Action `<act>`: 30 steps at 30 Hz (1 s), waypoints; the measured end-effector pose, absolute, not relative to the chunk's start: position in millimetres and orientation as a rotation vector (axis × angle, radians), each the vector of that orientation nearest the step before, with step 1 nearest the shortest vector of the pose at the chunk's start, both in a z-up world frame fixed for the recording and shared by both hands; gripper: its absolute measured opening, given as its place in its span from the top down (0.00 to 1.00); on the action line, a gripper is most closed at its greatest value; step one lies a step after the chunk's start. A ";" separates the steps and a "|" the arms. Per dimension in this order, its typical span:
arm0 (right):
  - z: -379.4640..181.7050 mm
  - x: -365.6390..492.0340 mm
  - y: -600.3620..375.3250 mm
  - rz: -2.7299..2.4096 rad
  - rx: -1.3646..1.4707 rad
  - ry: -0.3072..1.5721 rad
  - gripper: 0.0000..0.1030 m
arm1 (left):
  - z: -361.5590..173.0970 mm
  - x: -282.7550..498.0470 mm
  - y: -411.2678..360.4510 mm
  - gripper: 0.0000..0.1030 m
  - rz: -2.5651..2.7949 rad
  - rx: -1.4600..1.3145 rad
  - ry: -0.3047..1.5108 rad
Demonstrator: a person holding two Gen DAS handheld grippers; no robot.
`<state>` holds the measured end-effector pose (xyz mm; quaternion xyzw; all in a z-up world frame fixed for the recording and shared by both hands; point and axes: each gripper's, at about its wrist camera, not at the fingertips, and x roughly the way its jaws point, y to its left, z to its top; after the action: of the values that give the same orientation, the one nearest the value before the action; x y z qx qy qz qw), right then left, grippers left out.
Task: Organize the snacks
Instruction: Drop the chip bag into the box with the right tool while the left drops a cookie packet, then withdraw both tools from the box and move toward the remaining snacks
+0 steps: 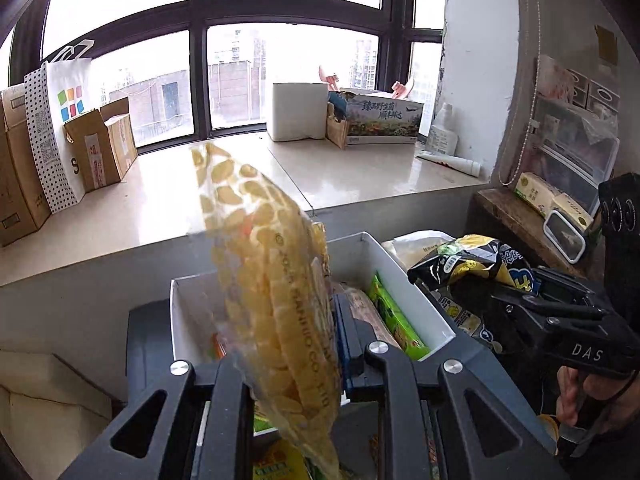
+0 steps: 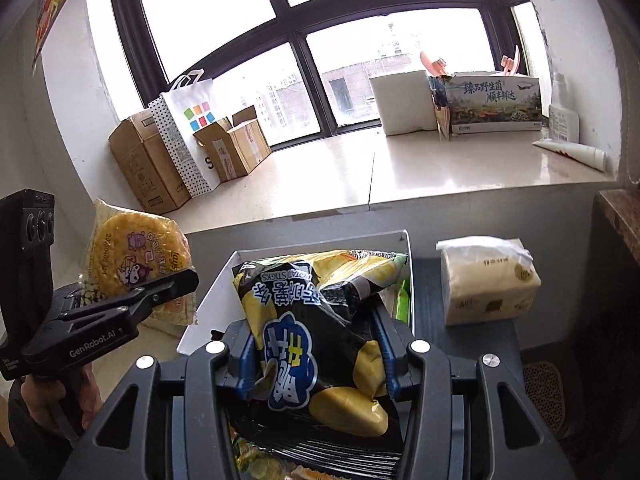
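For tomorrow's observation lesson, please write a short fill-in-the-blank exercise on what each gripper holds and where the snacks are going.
1. The left gripper is shut on a clear packet of yellow ____ crackers.
2. The right gripper grips a ____ and yellow potato sticks bag.
3. Both snacks are above a ____ bin.

Missing words: round; black; white

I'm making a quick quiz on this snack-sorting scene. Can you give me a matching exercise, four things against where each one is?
Things:
1. clear bag of yellow crisps
2. black and yellow chip bag
3. green packet
4. pack of tissues

Places:
A. lying inside the white bin
B. gripped by the right gripper
C. on the dark surface beside the bin
D. gripped by the left gripper

Pairs: 1-D, 2-B, 3-A, 4-C
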<state>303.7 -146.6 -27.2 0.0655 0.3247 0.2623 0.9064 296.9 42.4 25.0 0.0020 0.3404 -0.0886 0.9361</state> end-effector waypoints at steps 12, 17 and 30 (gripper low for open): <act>-30.9 376.5 -100.0 0.531 0.047 0.731 0.50 | -19.8 360.0 67.5 0.80 -0.108 0.042 0.780; -42.9 391.8 -92.3 0.536 0.046 0.776 0.32 | -36.7 372.1 77.6 0.40 -0.100 0.000 0.830; -51.7 342.8 -127.1 0.487 0.082 0.736 0.00 | -23.4 317.8 72.9 0.04 -0.090 0.011 0.756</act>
<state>342.8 -127.1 -51.8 0.0396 0.3560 0.2356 0.9034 317.8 72.9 -23.4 0.0055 0.3688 -0.0438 0.9284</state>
